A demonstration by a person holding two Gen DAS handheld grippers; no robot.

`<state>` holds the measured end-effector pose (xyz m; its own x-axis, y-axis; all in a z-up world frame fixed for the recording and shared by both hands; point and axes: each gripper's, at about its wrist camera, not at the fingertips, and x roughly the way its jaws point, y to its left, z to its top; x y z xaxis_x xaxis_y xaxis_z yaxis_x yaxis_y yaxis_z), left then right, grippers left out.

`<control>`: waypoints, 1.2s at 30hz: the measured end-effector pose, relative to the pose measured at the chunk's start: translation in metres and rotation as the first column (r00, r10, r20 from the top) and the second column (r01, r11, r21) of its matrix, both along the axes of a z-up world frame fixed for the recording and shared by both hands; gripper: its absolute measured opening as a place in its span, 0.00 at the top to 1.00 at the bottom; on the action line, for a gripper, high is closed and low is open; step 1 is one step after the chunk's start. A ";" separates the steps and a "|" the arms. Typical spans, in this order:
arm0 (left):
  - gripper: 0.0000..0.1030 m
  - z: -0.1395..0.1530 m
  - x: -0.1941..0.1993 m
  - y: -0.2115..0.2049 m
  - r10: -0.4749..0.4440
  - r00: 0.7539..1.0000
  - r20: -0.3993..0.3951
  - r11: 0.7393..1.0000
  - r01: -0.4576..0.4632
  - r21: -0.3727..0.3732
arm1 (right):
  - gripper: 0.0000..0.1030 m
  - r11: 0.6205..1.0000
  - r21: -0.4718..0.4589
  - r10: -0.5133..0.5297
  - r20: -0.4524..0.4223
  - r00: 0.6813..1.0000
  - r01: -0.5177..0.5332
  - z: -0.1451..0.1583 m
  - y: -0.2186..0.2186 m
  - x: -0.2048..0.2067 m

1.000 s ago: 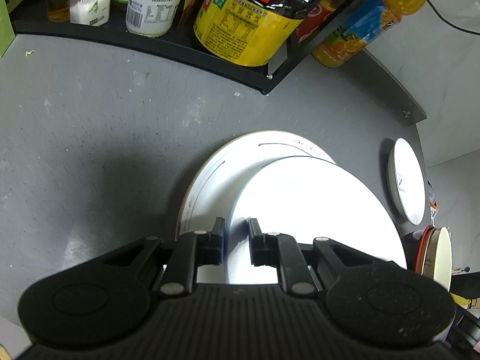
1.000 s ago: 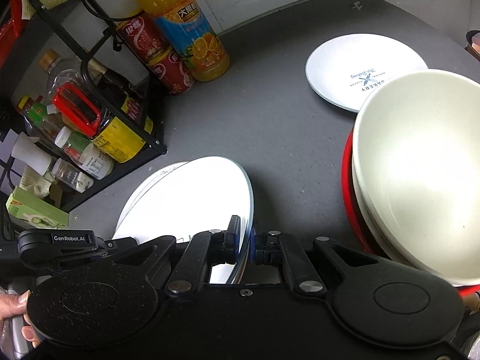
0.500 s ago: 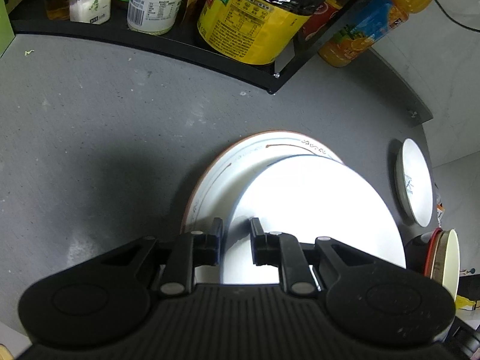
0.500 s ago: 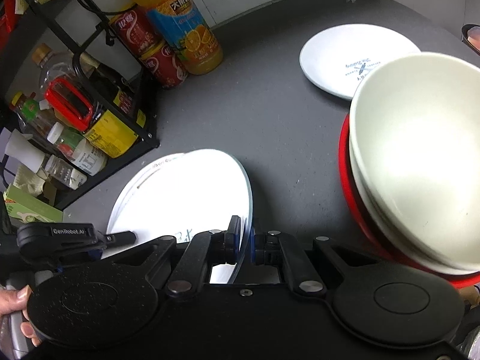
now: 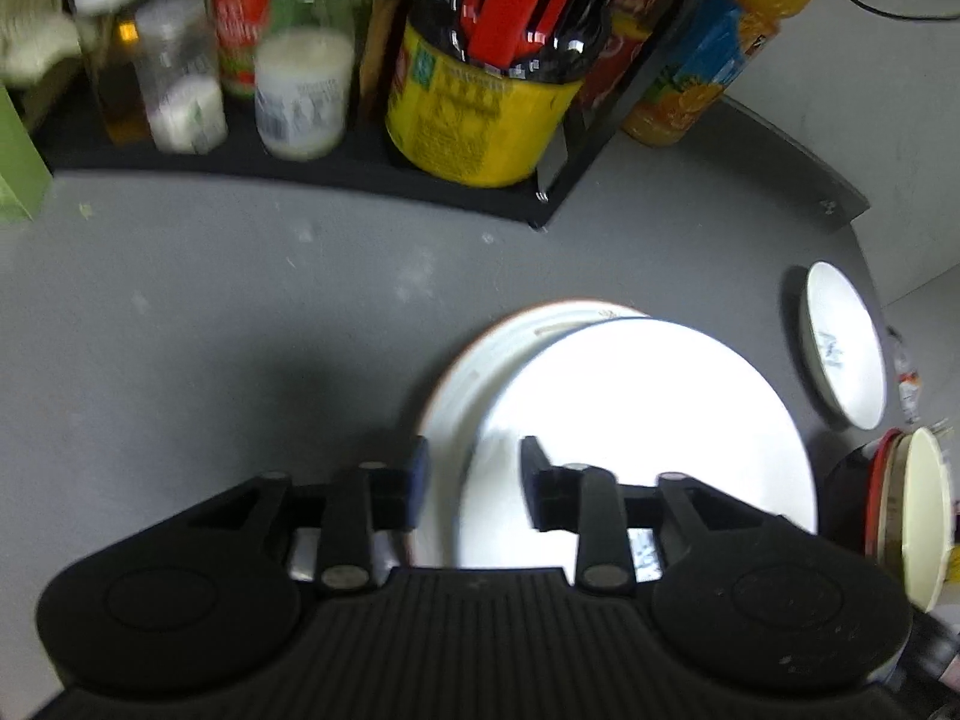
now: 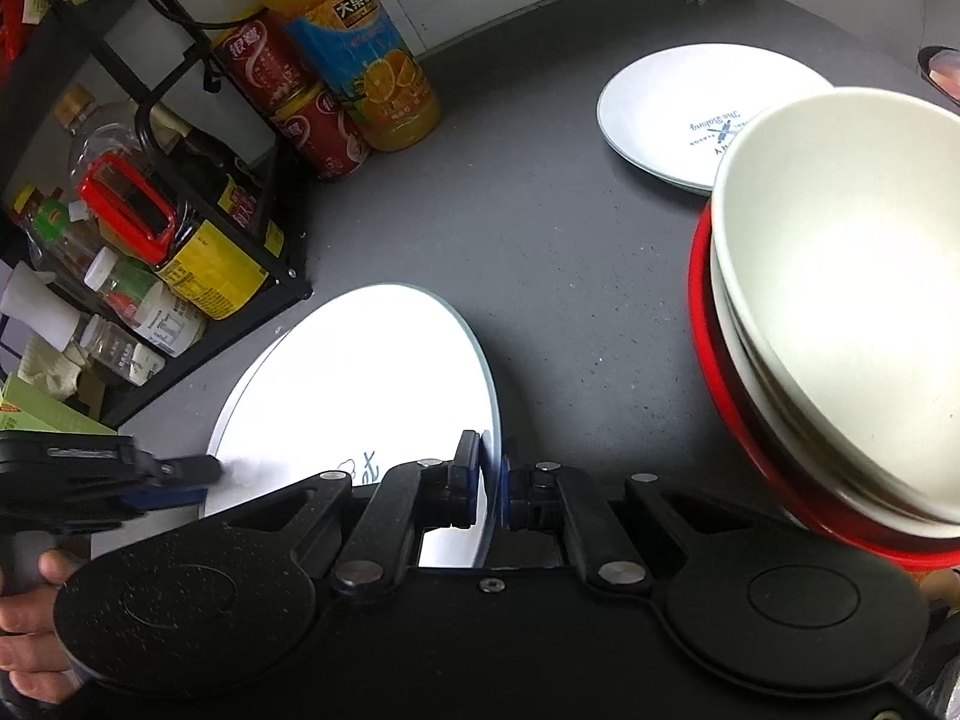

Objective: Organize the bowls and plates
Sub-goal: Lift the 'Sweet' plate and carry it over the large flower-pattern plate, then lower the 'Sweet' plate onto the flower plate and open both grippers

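Observation:
A plain white plate [image 5: 648, 420] lies over a larger brown-rimmed plate [image 5: 474, 360] on the grey counter. My left gripper [image 5: 474, 480] straddles the near rims of both plates. Its jaws are opening and the pads stand clear of the rims. In the right wrist view, my right gripper [image 6: 492, 480] is shut on the right rim of the white plate [image 6: 360, 396], whose edge runs up between the pads. The left gripper's fingertip [image 6: 204, 471] shows at that plate's left edge, with a hand behind it.
Cream bowls stacked in a red bowl [image 6: 840, 300] stand close on the right. A small printed white plate [image 6: 690, 108] lies behind them. A black rack [image 5: 300, 174] of bottles and jars lines the back left, with an orange juice bottle [image 6: 360, 60] and red cans [image 6: 288, 96] beside it.
The left gripper's jaws have spread apart off the plate rims and it has risen slightly. The right gripper has stayed shut on the white plate.

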<state>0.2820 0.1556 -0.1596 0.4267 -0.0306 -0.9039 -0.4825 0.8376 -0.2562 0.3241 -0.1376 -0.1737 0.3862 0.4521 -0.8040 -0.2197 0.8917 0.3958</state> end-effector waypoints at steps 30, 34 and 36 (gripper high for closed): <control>0.82 -0.030 -0.018 0.005 0.095 0.995 -0.021 0.992 -0.097 -0.078 | 0.78 0.991 -0.055 0.117 -0.059 0.991 -0.121 -0.002 0.018 -0.004; 0.78 -0.024 -0.017 0.004 0.075 0.997 -0.031 0.996 -0.076 -0.050 | 0.67 0.987 -0.074 0.137 -0.062 0.989 -0.142 0.004 0.017 -0.012; 0.77 -0.019 -0.015 0.004 0.069 0.997 -0.037 0.997 -0.070 -0.029 | 0.63 0.984 -0.079 0.156 -0.048 0.987 -0.159 0.009 0.017 -0.015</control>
<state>0.2667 0.1595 -0.1790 0.3963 -0.0298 -0.9176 -0.5484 0.7939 -0.2626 0.3089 -0.1203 -0.1647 0.2813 0.4361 -0.8548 -0.3449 0.8772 0.3340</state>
